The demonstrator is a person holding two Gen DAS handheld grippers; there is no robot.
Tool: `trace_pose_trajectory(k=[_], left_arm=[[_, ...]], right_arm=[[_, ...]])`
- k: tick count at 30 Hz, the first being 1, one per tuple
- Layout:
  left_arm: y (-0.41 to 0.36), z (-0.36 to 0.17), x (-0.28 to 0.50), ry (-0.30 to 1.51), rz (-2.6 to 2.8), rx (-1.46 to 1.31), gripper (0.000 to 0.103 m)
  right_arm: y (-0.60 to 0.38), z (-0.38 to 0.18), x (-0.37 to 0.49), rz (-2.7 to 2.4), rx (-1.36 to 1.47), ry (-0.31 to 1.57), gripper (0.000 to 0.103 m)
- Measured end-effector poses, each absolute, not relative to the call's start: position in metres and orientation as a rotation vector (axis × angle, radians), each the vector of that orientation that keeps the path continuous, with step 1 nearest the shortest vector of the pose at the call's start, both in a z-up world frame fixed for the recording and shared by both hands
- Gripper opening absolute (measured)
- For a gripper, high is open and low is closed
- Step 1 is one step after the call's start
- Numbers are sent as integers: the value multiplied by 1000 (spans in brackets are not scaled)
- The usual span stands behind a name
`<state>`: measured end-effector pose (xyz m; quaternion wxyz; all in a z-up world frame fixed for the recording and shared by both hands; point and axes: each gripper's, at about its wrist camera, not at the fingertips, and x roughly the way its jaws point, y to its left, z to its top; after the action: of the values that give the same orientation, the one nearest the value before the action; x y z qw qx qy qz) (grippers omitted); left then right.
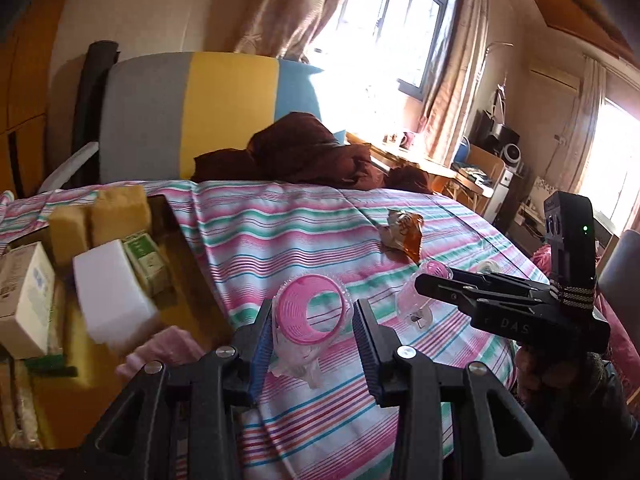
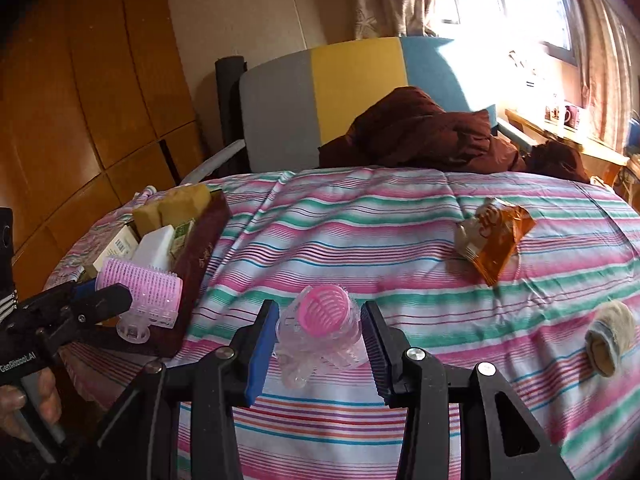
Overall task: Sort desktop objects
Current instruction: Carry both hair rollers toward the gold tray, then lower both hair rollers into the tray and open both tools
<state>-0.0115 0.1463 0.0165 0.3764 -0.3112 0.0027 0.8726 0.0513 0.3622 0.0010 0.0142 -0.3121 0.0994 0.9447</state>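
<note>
Pink hair roller point(image 1: 310, 310) sits between left gripper point(image 1: 312, 340) pads, lifted beside box point(image 1: 188, 264) at left edge of striped cloth point(image 1: 280, 232); right-wrist view shows left fingers clamped on it point(image 2: 138, 294). Second pink roller point(image 2: 322, 328) in clear clip lies on cloth between right gripper point(image 2: 320, 348) fingers; jaws spread, contact unclear. Box holds sponges point(image 1: 100, 216), white block point(image 1: 112, 288), cartons. Orange snack packet point(image 2: 494, 236) far right; rolled sock point(image 2: 610, 336) near right.

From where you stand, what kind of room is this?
Most likely a lived-in bedroom: a striped bedsheet covers the work surface, curtains hang at a sunny window, and a wooden wardrobe fills one wall.
</note>
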Motion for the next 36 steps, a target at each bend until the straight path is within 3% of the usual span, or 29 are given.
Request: trace_pose_trajectory(k=[15,33,36], left_arm=[[3,0,-36,-88,2514,-880,39],[-16,-34,-52,-138,2543,-992,39],[-16,-36,-54,-143,2554,-1006,39]], right_arm=[[205,27,-18,3390,-1102,185,43],[142,-16,-75,3422,-1460,123,44],[137,-25,-79,3403,-1553,87,51]])
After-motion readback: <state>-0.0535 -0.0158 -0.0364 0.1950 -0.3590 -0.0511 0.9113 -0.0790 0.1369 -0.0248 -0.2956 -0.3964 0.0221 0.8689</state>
